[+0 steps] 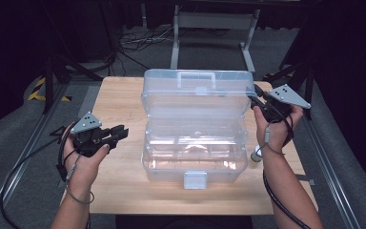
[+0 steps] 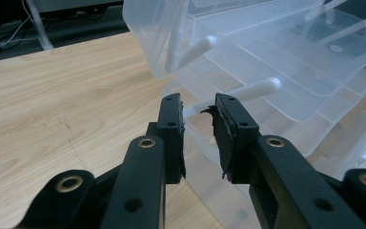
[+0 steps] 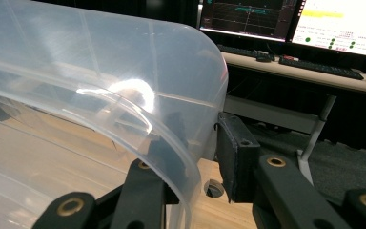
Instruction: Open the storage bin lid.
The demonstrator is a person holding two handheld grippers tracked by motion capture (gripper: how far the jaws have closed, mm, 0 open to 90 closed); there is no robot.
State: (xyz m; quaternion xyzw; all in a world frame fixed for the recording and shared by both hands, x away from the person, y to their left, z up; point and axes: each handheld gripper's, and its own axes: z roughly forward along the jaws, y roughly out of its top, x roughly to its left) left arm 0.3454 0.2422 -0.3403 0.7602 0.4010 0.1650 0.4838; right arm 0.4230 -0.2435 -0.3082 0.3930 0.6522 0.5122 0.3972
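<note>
A pale wooden counter point(image 1: 119, 181) carries a clear plastic toolbox point(image 1: 194, 152) at its middle, which serves as the landmark. Nearest the person, the box's white front latch point(image 1: 195, 180) faces the near edge of the counter. The box's long axis runs left to right across the counter, and its open mouth faces up.

Left of the box and a little apart from it, the left hand-held gripper point(image 1: 119, 133) hovers over bare wood with its tips aimed at the box's left wall. In the left gripper view its jaws stand partly open with only air between them, and the box's tiered clear trays point(image 2: 286, 71) fan out just beyond.

At the box's far right corner, the right hand-held gripper point(image 1: 256, 101) has its jaws set on either side of the raised lid point(image 1: 198, 90), the clear wall running between them at the lid's right edge. The lid stands upright behind the box, its handle point(image 1: 197, 78) on top.

A small white cylinder point(image 1: 256, 155) lies just right of the box.

Beyond the box lie grey carpet, loose cables point(image 1: 133, 43), a white frame point(image 1: 214, 28) and dark stands. The right gripper view shows a desk with keyboards point(image 3: 324, 67) and lit monitors point(image 3: 286, 19).
</note>
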